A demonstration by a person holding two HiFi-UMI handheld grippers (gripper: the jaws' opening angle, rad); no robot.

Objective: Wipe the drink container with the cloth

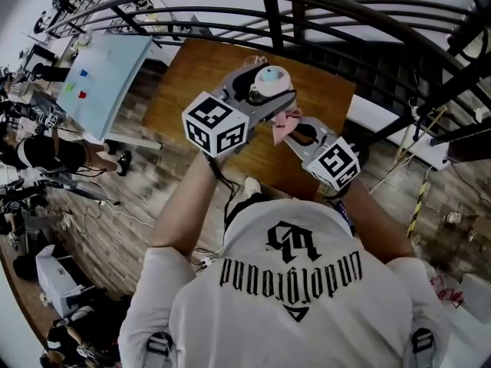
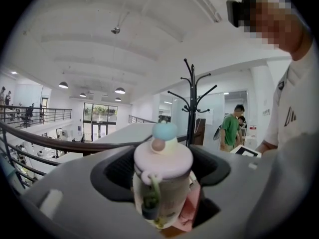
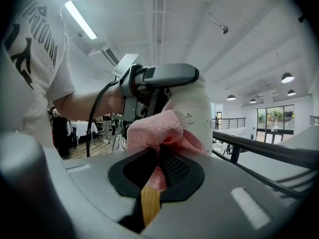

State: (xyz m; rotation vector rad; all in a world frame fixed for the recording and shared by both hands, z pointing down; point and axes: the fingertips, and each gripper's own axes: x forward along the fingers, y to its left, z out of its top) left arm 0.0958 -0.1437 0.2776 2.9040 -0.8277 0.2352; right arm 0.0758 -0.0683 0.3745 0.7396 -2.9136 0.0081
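The drink container [image 2: 162,183] is a pale bottle with a pink lid and a blue knob; from the head view its top [image 1: 270,79] shows above the wooden table. My left gripper [image 2: 164,195] is shut on the bottle's body and holds it up. My right gripper [image 3: 158,176] is shut on a pink cloth [image 3: 162,133], which is pressed against the bottle's white side [image 3: 197,111]. In the head view the cloth [image 1: 285,123] hangs just below the bottle, between both grippers. The bottle's base is hidden.
A small wooden table [image 1: 192,90] lies under both grippers, beside a dark curved railing [image 1: 345,21]. A black coat stand [image 2: 192,98] and people stand in the background of the left gripper view. Cables and equipment litter the floor at left.
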